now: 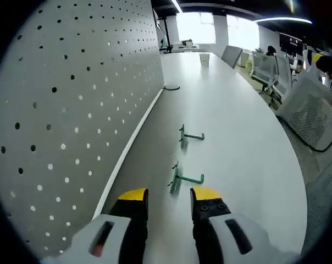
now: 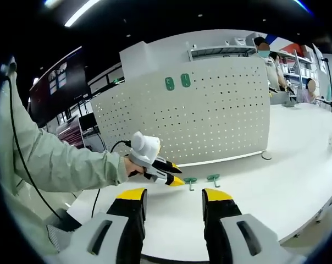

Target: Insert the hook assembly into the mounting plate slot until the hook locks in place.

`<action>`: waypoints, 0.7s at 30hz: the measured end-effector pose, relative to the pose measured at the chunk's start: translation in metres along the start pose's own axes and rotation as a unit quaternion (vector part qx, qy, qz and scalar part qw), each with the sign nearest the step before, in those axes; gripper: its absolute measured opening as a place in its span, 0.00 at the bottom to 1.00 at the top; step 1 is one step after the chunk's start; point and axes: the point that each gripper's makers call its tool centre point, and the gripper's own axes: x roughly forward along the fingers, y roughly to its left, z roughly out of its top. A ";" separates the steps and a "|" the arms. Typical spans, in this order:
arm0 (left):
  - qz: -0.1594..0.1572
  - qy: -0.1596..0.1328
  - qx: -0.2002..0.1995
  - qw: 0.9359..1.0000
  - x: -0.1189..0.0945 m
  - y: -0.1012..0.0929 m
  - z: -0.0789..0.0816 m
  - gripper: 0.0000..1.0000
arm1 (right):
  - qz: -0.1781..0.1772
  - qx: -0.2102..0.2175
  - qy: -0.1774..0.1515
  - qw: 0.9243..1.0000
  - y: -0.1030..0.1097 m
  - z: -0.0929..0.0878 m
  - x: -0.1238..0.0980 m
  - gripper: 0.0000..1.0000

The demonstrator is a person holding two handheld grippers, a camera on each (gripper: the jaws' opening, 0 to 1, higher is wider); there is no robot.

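**A:** What do I have on the left side?

**B:** In the left gripper view, the pegboard (image 1: pixel 72 121) stands upright to the left of my left gripper (image 1: pixel 169 198), along the far edge of the white table (image 1: pixel 237 110). I'd say it is the mounting plate; its holes are the slots. The jaws are spread and hold nothing.

**A:** And the hooks?

**B:** Two green ones lie flat on the table. The near hook (image 1: pixel 180 179) sits just ahead of my jaw tips, roughly between them. The far hook (image 1: pixel 187 136) lies farther along the same line. I judge my jaws are aimed at the near one so they can close across it.

**A:** Now the right side?

**B:** From the right gripper view, I see a sleeve (image 2: pixel 56 159) coming in from the left, then the left gripper (image 2: pixel 174 175) pointing down at the hooks (image 2: pixel 202 180), which lie on the table in front of the pegboard (image 2: pixel 210 110). Two green pieces (image 2: pixel 177 82) are already up near the board's top edge.

**A:** Your right gripper?

**B:** My right gripper (image 2: pixel 171 201) is spread and empty, well back from the hooks. I think it stays back so everything remains in sight.

**A:** Progress?

**B:** Early, I judge: no hook lifted yet.
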 end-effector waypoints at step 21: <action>-0.019 0.001 -0.026 0.999 0.025 0.002 -0.002 0.25 | -0.014 0.015 -0.002 1.000 -0.008 0.001 -0.002 0.38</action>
